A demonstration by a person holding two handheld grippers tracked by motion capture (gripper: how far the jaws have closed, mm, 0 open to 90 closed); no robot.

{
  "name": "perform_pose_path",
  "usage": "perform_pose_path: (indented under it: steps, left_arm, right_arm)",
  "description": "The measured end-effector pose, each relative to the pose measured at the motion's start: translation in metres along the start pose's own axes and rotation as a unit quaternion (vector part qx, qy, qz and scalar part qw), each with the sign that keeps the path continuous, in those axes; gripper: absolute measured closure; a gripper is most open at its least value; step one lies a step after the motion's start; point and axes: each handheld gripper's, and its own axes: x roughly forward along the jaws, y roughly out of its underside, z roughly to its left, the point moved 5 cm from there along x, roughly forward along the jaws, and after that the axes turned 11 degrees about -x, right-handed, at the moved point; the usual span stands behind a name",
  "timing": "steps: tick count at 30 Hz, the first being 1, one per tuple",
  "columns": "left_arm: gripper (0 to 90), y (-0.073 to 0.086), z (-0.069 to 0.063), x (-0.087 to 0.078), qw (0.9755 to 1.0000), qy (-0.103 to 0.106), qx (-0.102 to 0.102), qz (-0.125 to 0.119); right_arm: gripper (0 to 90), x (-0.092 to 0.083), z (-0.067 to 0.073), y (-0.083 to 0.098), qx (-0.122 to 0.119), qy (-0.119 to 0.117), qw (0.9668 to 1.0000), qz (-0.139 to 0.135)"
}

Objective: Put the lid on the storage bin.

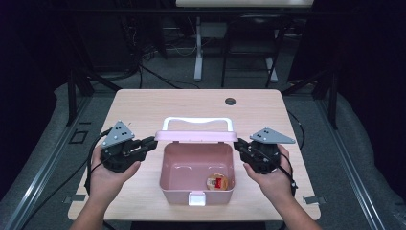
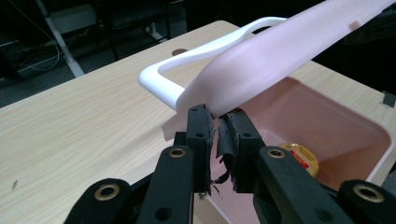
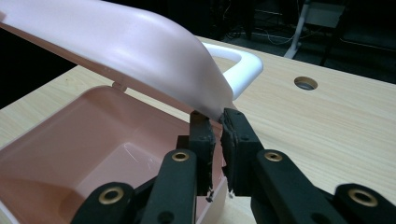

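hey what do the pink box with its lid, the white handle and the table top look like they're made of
Pink box and its lid: probably moulded plastic, smooth and semi-matte, with rounded corners and soft highlights. White handle: apparently the same kind of plastic, slightly glossier. Table top: pale wood grain, likely a laminate or veneer rather than solid wood, judging by its even, flat surface.
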Motion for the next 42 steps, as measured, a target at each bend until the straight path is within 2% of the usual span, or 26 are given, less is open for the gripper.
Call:
perform_pose_path:
  steps: [17, 34, 42]
  left_arm:
    - [81.1, 0.009, -0.001, -0.004, 0.9998, 0.015, -0.008, 0.009]
    - [82.9, 0.013, -0.005, -0.007, 0.9999, 0.014, -0.003, 0.009]
    - [82.9, 0.015, -0.007, -0.008, 0.9999, 0.011, 0.000, 0.010]
  right_arm:
    - [80.9, -0.007, 0.003, 0.004, -0.002, -0.015, 0.9999, 0.000]
    - [80.0, -0.018, 0.004, 0.010, 0.002, -0.023, 0.9997, -0.004]
    - [78.8, -0.025, -0.002, 0.017, 0.006, -0.024, 0.9997, 0.009]
